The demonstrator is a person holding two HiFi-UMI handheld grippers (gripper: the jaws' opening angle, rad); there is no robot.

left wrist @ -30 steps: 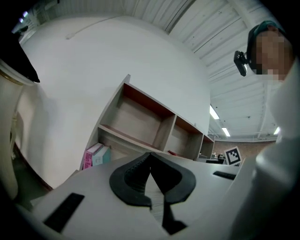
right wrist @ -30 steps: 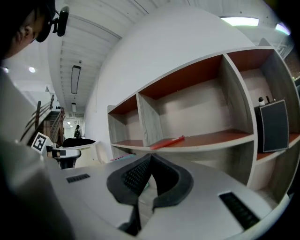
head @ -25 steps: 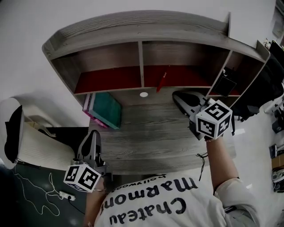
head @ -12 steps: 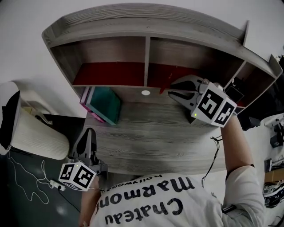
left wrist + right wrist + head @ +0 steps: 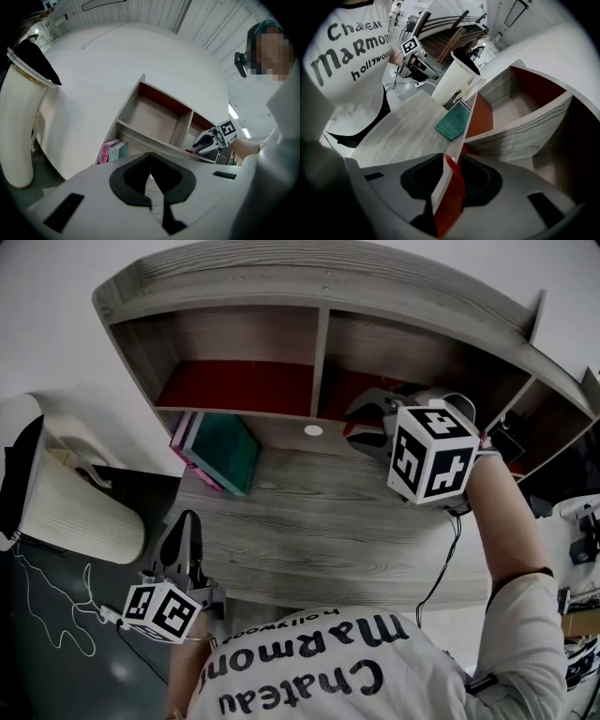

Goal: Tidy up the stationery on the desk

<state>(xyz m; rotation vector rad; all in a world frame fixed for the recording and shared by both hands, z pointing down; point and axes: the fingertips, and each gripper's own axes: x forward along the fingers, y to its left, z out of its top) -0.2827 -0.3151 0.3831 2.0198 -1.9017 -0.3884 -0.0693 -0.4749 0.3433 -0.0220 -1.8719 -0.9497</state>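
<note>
Let the left gripper [image 5: 151, 174], clenched on nothing, rest low by the grey wood-grain desk [image 5: 309, 521] edge. Leave the teal rectangular book [image 5: 223, 451] alone. Further right, with the right gripper [image 5: 452, 180] released and its jaws just now spreading wide, centre the slim red pen [image 5: 451, 165] (propped between them at the red-lined shelf [image 5: 234, 385] lip). Then close gently, avoiding the board.

Matt wood-grain desk [image 5: 319, 512], smooth red shelf floor [image 5: 234, 388], smooth-covered teal book [image 5: 225, 451]
</note>
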